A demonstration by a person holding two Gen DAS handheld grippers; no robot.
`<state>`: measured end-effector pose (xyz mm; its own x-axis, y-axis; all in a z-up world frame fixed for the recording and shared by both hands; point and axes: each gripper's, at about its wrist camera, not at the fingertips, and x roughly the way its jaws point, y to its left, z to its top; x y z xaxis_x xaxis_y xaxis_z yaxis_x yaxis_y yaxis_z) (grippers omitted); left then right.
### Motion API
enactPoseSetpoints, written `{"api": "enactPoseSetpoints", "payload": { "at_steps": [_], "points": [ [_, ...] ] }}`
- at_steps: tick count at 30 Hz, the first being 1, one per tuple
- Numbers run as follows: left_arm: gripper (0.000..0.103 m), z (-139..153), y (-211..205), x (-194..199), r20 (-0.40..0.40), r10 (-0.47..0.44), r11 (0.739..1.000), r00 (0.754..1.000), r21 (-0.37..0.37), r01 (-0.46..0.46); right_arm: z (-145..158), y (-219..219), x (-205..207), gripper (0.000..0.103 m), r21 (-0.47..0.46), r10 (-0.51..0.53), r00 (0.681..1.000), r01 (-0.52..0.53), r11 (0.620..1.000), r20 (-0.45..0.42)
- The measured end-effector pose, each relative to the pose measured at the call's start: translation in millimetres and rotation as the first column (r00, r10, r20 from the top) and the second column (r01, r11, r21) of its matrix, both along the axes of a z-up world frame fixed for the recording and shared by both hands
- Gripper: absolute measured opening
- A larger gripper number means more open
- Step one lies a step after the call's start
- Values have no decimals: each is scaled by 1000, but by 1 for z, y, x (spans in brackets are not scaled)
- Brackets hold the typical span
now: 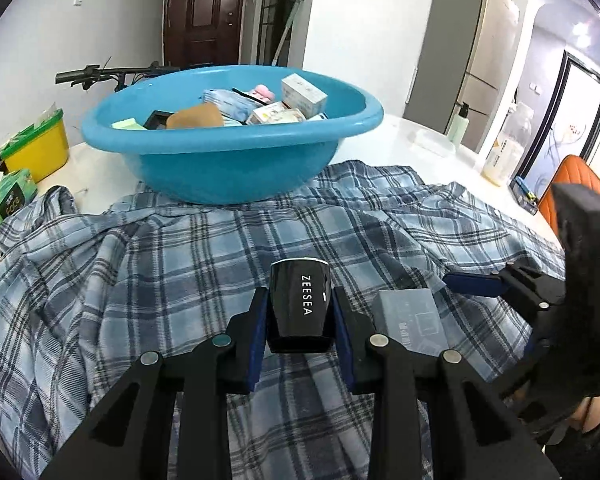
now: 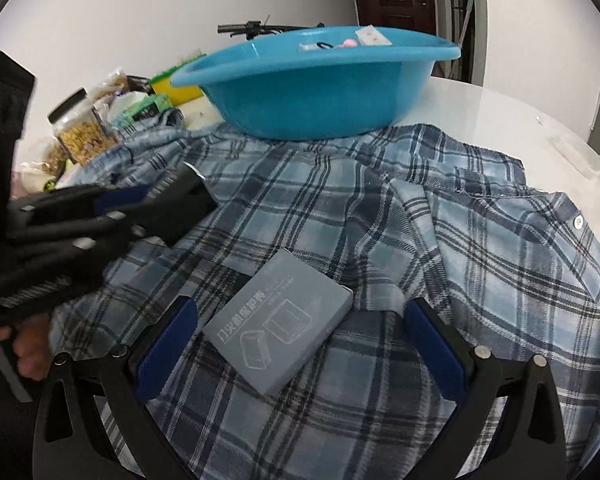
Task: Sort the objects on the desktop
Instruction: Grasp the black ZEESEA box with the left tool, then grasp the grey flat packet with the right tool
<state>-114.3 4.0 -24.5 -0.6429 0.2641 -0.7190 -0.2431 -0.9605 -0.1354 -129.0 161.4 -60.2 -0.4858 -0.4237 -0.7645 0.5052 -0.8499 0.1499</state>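
Note:
My left gripper (image 1: 299,312) is shut on a black glossy ZEESEA case (image 1: 300,306) and holds it just above the plaid shirt (image 1: 180,264). A grey flat box (image 1: 410,320) lies on the shirt right beside it. In the right wrist view my right gripper (image 2: 300,344) is open, its blue pads on either side of the grey box (image 2: 278,330), not touching it. The blue basin (image 1: 232,148) holding several small boxes and packets stands behind on the shirt; it also shows in the right wrist view (image 2: 320,92). The left gripper (image 2: 100,216) appears blurred at the left there.
A yellow tub (image 1: 40,148) and green tissue packs (image 1: 8,200) stand at the left. A jar of snacks (image 2: 80,132) stands left of the shirt. A green bottle (image 1: 458,124), a clear container (image 1: 432,142) and a plastic jug (image 1: 508,148) stand on the white table (image 2: 500,120) at the right.

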Motion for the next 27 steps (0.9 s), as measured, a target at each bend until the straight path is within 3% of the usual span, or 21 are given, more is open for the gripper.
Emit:
{"api": "enactPoseSetpoints", "payload": {
  "at_steps": [5,7,9,13,27],
  "points": [
    [32,-1,-3,1,-4,0,1000,1000,16,0,-2,-5,-3,102,40,-7,1000,7,999,-4],
    [32,-2,-2,0,-2,-5,1000,1000,22,5,-1,-5,-2,92,44,2,1000,-2,999,-11],
    [32,-4,-3,1,0,-8,1000,1000,23,8,1,-3,-1,70,33,13,1000,-12,999,-19],
    [32,-5,-3,1,1,-8,1000,1000,28,8,5,6,-1,52,-9,22,1000,-22,1000,-14],
    [32,-7,-5,-1,1,-14,999,1000,53,14,25,15,7,49,-72,44,997,-48,996,-61]
  ]
}}
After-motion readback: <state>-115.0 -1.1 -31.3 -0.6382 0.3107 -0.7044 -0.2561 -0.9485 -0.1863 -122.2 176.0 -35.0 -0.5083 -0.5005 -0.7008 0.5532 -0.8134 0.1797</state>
